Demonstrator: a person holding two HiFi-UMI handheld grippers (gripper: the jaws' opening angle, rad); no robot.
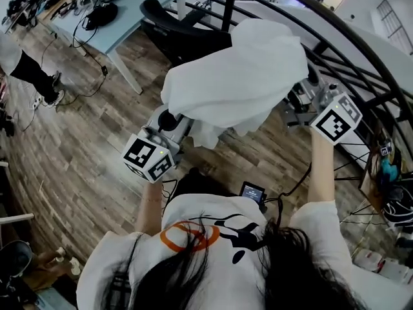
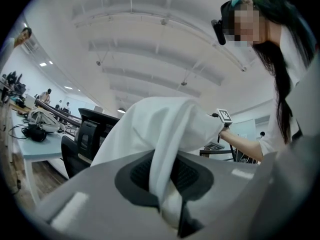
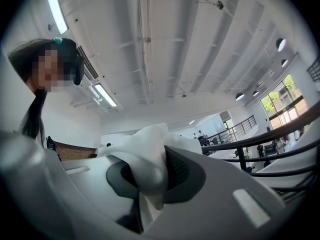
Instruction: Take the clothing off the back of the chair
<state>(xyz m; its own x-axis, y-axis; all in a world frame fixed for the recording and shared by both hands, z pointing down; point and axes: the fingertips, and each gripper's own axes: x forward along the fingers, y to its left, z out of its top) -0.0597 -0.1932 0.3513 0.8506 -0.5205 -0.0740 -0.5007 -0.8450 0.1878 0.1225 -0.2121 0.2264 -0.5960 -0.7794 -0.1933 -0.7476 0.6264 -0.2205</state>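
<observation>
A white garment (image 1: pixel 239 76) hangs in the air between my two grippers, bunched and sagging in the middle. It is off the black chair (image 1: pixel 184 34), which stands just behind it. My left gripper (image 1: pixel 173 123) is shut on the garment's left end; the cloth (image 2: pixel 160 129) runs down between its dark pads. My right gripper (image 1: pixel 298 108) is shut on the right end, with a fold of the cloth (image 3: pixel 145 149) pinched between its pads. In the left gripper view the chair (image 2: pixel 85 134) shows behind the cloth and the right gripper's marker cube (image 2: pixel 223 115) beyond it.
A light-blue table (image 1: pixel 129 11) with cables and dark gear stands at the back left. A curved black railing (image 1: pixel 361 63) runs along the right. Another person's legs (image 1: pixel 32 76) are at the far left on the wooden floor (image 1: pixel 84 128). Bags and clutter (image 1: pixel 393 192) lie at the right edge.
</observation>
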